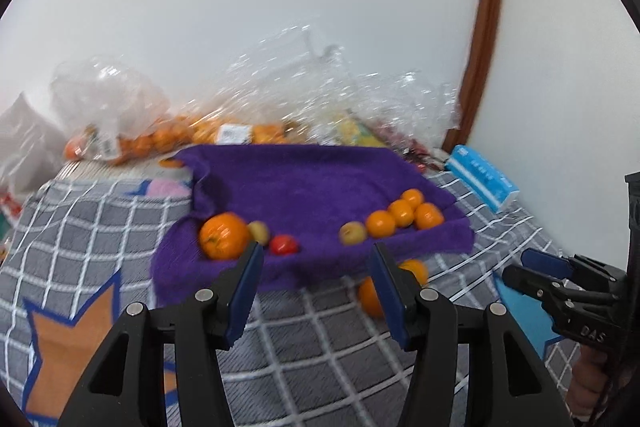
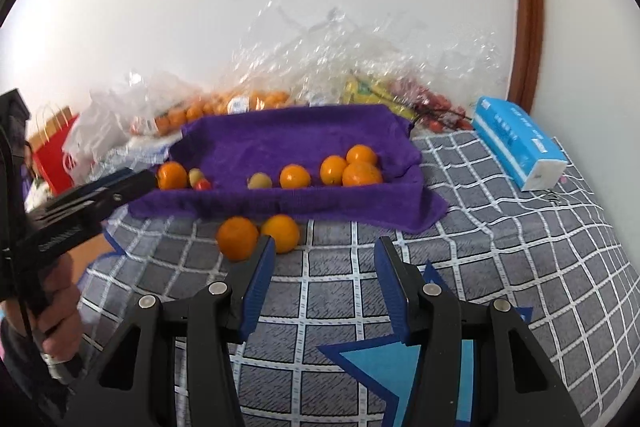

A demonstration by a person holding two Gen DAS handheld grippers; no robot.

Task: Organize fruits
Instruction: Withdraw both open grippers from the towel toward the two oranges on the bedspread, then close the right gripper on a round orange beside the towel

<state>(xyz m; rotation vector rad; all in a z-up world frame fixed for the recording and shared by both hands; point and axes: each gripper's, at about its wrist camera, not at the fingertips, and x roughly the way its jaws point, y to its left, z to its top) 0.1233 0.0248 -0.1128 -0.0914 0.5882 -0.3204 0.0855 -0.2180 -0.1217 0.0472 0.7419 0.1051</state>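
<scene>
1. The purple towel [image 2: 288, 143] is my landmark, spread on the checked bedcover [image 2: 500, 227].
2. My left gripper [image 1: 316, 267] and right gripper [image 2: 324, 255] hover in front of it, jaws apart and empty.
3. The blue tissue pack [image 2: 516, 143] lies to its right.
4. Oranges [image 2: 352, 167] rest on it (right end).
5. Two loose oranges [image 2: 258, 235] sit just before its front edge.

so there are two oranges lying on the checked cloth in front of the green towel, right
Not quite: the towel is purple, not green. The right wrist view shows it, with the two oranges lying on the checked cloth just in front of it.
</scene>
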